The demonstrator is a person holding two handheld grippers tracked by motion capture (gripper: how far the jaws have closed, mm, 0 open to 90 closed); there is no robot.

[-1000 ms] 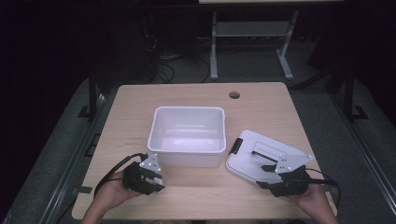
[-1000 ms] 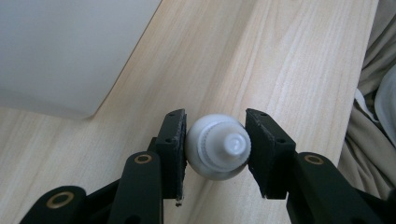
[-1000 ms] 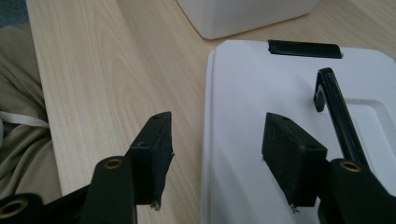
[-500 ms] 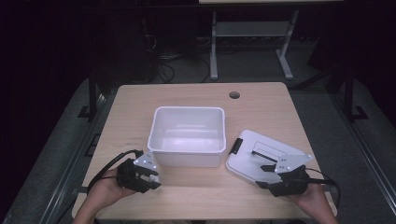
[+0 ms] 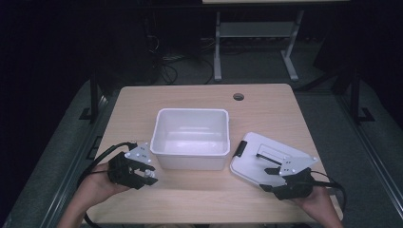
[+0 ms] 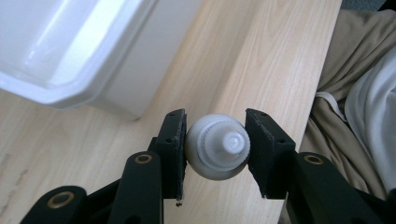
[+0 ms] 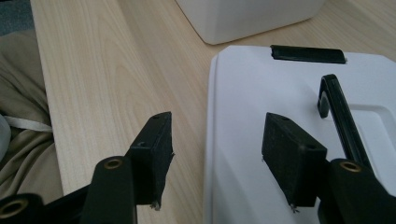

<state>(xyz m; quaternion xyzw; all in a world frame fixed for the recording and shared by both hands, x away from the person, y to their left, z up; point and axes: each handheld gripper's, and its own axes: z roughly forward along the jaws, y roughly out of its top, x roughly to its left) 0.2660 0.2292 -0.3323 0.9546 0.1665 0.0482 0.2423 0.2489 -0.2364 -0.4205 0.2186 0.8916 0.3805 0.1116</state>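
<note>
While my left gripper clamps the small white round-capped plastic bottle, I should lift clear of the white plastic tub's rim; my right gripper gapes empty.

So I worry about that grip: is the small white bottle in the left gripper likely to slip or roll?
The bottle looks round and smooth, so it may slip. The left gripper pinches its curved sides, a small contact. Laid on the table, it would probably roll. It looks light.
</note>
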